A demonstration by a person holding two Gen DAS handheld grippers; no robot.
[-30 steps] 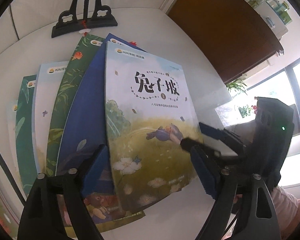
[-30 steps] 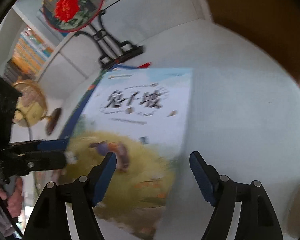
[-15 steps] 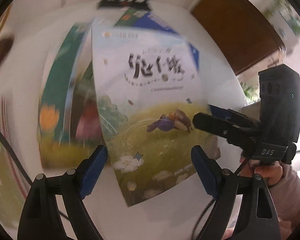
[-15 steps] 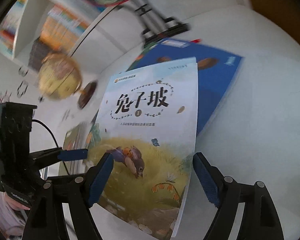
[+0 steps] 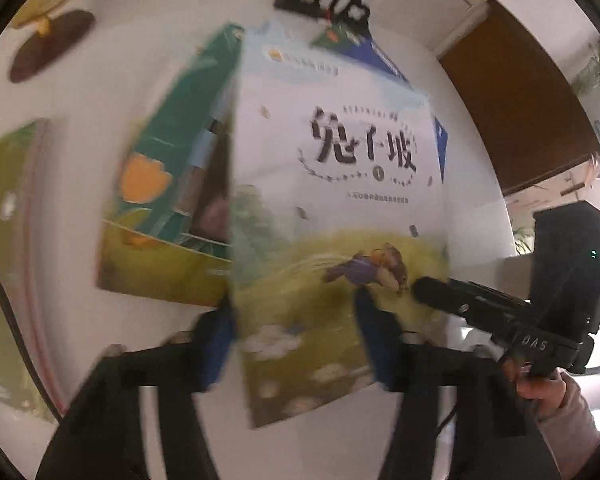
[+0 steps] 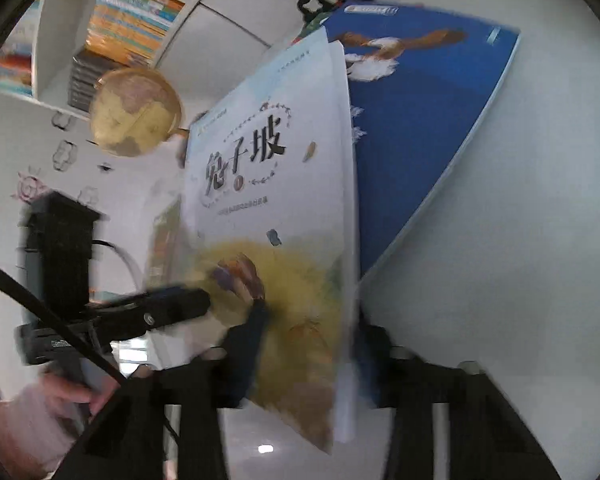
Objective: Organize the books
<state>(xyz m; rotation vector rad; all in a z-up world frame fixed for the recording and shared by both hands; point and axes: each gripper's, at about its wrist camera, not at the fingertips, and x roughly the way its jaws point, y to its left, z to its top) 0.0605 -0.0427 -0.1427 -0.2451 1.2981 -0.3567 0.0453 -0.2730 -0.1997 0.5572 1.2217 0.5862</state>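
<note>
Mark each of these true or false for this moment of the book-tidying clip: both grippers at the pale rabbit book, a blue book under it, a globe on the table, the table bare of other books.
1. Both grippers are closing on the pale rabbit book. True: the left gripper and right gripper each straddle an edge of it.
2. A blue book lies beneath it. True.
3. A globe stands on the table. True.
4. No other books lie on the table. False: a green book lies beside the rabbit book.
5. The rabbit book's cover faces down. False: its title faces up.
</note>
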